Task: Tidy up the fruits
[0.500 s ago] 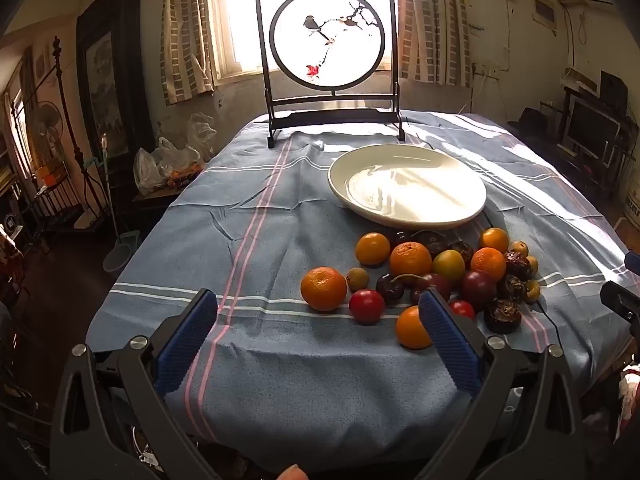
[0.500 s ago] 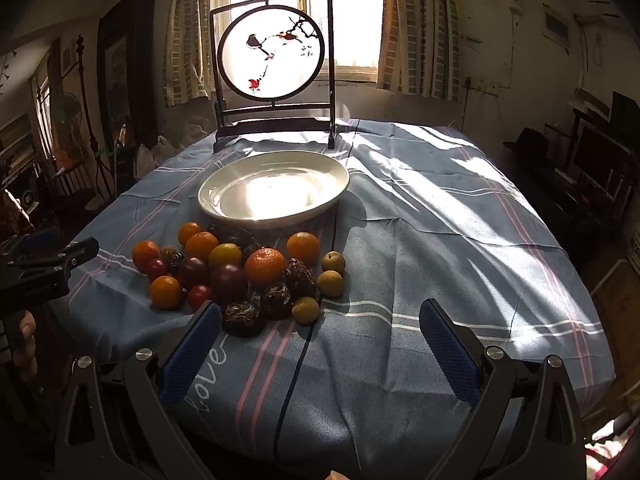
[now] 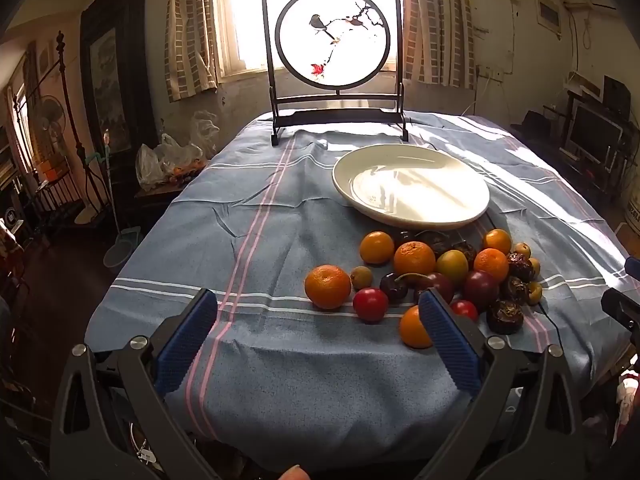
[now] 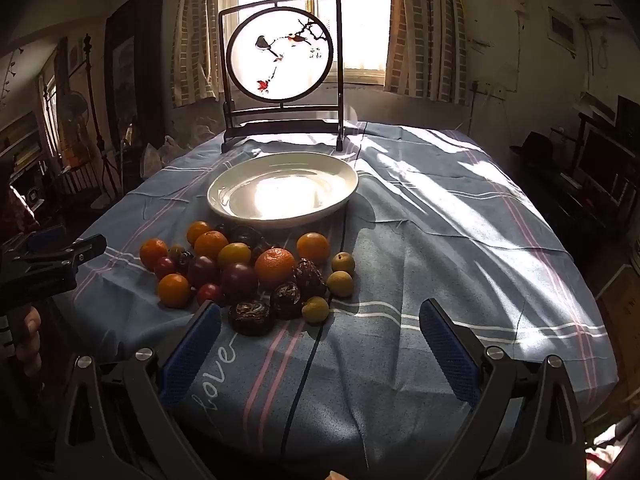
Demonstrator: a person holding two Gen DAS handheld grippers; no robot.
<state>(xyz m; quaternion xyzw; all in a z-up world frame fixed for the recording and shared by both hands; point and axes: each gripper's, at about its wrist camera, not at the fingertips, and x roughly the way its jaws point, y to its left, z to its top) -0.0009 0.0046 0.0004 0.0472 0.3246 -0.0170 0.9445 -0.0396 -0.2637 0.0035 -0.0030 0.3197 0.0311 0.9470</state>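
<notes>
Sunlight from a curtained window fell across a worktop (image 3: 256, 248) draped in a blue striped cloth, with a framed round bird screen (image 3: 334, 36) standing at its far edge. Seen from the left wrist, the left gripper (image 3: 318, 308) hung over the near edge, its jaws wide apart with nothing between the blue pads (image 3: 188, 340). A white plate (image 3: 412, 184) sat empty ahead and to the right. Just before it lay the pile of fruit (image 3: 436, 276): oranges, red and dark plums, small yellow-green fruits and wrinkled dark ones. One orange (image 3: 328, 286) and a red fruit (image 3: 371, 304) lay beyond the gap between the jaws, toward its right side, while another orange (image 3: 414, 328) was partly hidden behind the right pad. None touched the pads.

From the right wrist, the right gripper (image 4: 320, 318) also had its jaws spread wide and empty over bare cloth. Here the fruit pile (image 4: 248, 268) lay ahead and to the left, a wrinkled dark fruit (image 4: 251, 316) just beside the left pad tip. That plate (image 4: 282, 188) lay behind the pile. At the left edge, the left gripper (image 4: 52, 258) showed, held by a hand (image 4: 26, 340).
</notes>
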